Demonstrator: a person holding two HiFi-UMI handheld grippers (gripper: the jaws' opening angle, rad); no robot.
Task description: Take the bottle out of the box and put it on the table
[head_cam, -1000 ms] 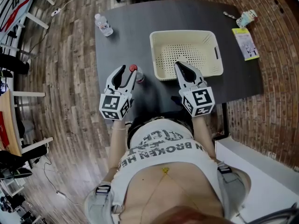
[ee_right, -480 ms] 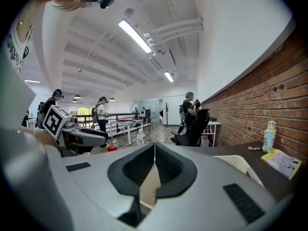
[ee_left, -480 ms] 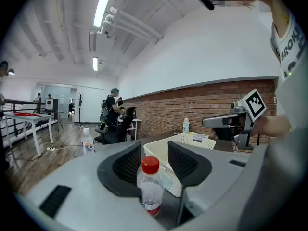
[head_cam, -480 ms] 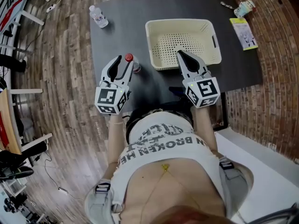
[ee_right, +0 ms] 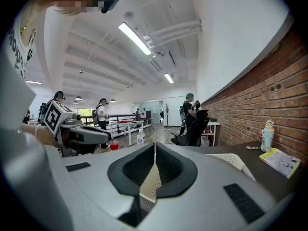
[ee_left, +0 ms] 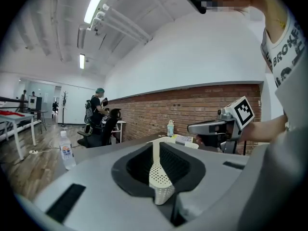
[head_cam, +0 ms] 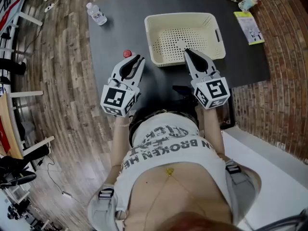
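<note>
Bottle [head_cam: 127, 53] stands just beside left claw [head_cam: 139, 59], its empty jaws just closing.

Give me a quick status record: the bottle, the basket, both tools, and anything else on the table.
red-capped bottle: on the table, outside the basket and to its left, just beyond the left tool's tips, not touched
basket: cream, perforated, looks empty
left tool: jaws have just been closing, now together, nothing between them
right tool: jaws together, empty, tips at the basket's near edge
other items: clear water bottle near the far left corner; booklet right of the basket
</note>
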